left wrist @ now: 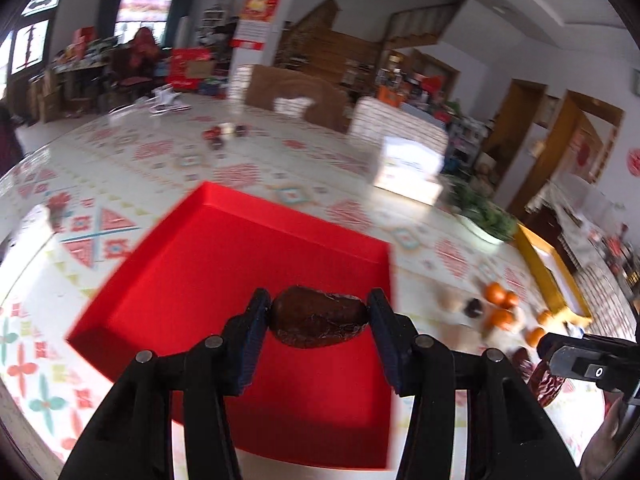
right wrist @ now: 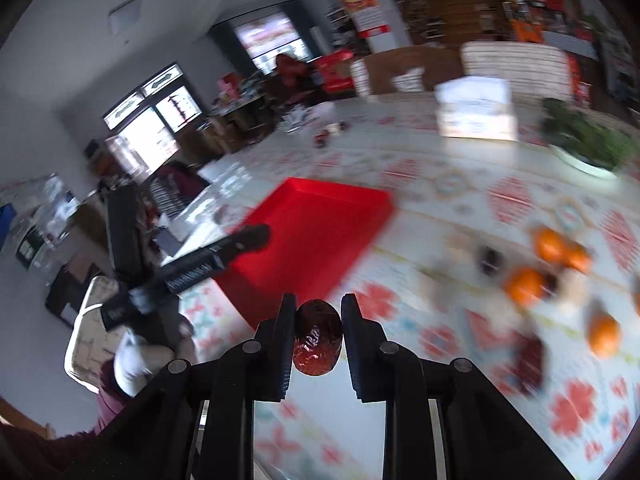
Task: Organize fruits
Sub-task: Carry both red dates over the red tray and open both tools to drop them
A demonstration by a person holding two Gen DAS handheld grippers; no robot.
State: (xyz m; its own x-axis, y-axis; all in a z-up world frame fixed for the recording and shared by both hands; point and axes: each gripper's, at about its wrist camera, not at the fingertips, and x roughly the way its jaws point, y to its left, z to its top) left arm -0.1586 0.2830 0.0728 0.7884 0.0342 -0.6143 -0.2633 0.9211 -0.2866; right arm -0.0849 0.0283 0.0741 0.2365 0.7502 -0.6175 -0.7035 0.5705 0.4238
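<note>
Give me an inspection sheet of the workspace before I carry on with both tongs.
Surface: table under a patterned cloth, blurred by motion.
Job's things: red tray, nothing lying in it; small oranges and dark fruits loose on the cloth to the right of the tray.
Clutter: white box, bowl of greens, yellow-rimmed tray.
Grippers: left tongs shut on a dark dried fruit above the tray; right tongs shut on a reddish date above the cloth.
Cables: nothing seen.
Surroundings: crowded room, shelves, windows, wooden staircase.
</note>
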